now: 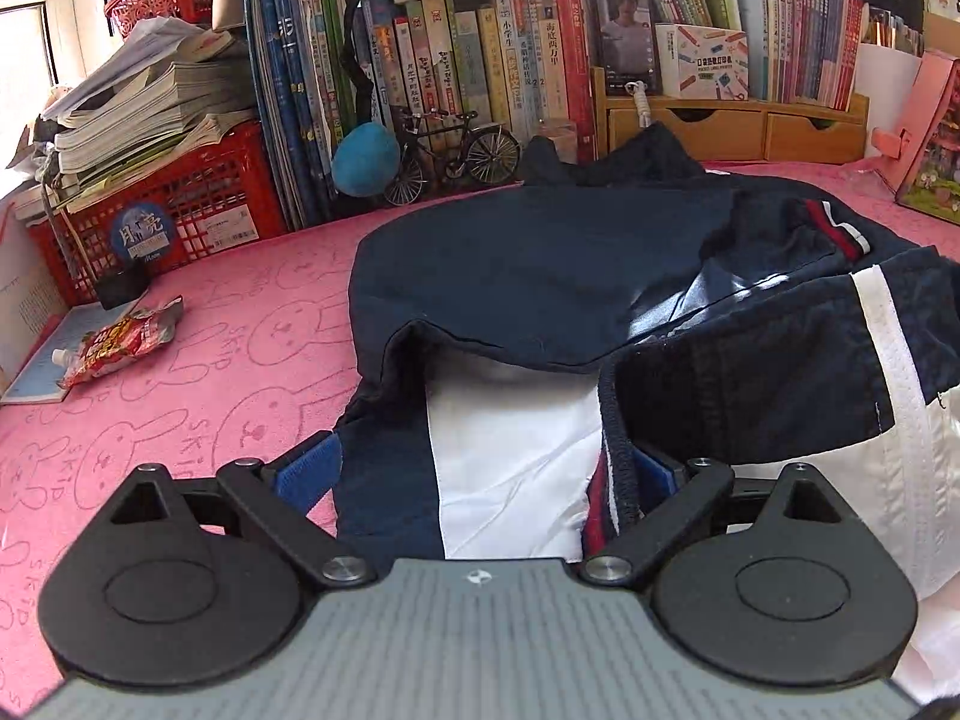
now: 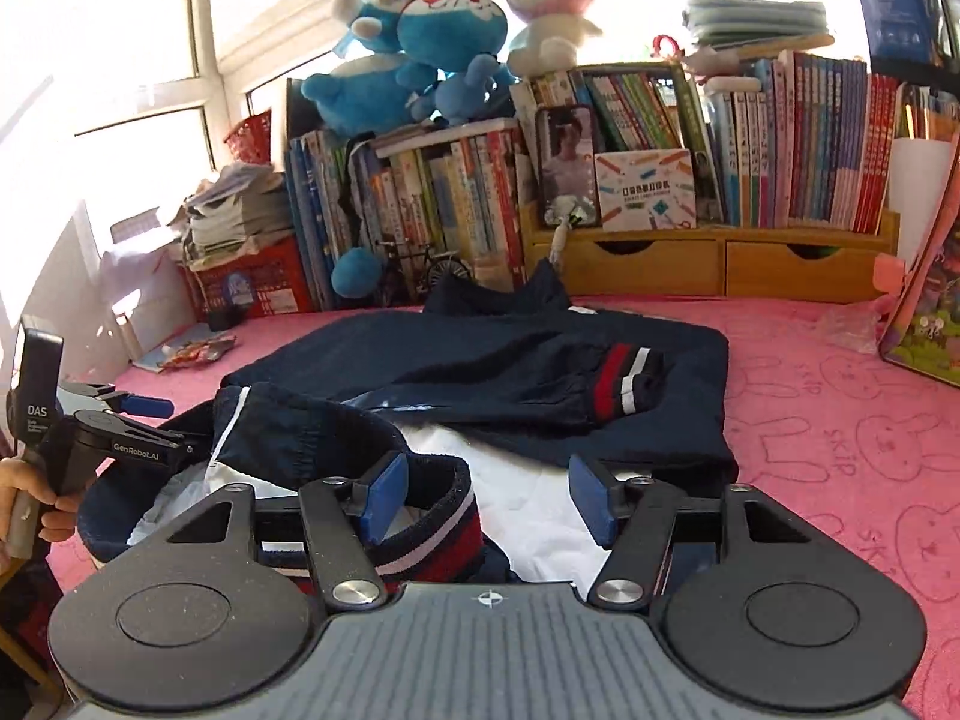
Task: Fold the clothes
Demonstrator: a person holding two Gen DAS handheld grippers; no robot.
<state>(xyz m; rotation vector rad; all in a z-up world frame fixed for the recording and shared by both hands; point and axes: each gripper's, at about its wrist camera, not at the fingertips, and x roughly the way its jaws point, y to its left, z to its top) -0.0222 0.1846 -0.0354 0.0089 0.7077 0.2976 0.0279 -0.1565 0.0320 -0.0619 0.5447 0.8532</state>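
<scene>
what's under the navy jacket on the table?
The navy jacket lies on a pink bunny-print cloth covering the table. Its white lining shows where the near edge is turned up. Anything beneath the flat part is hidden.

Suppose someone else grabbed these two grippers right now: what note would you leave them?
Left gripper: jaws stand wide apart with the navy and white jacket between them; whether the pads press on it I cannot tell.
Right gripper: open, holding nothing, above the jacket's striped hem.
Jacket: lies on the pink bunny-print cloth; one sleeve with a red and white striped cuff is laid across the body.
Done: that sleeve is folded in.
Left: the near part is bunched and lifted; flatten it, then fold the hem end over.
</scene>
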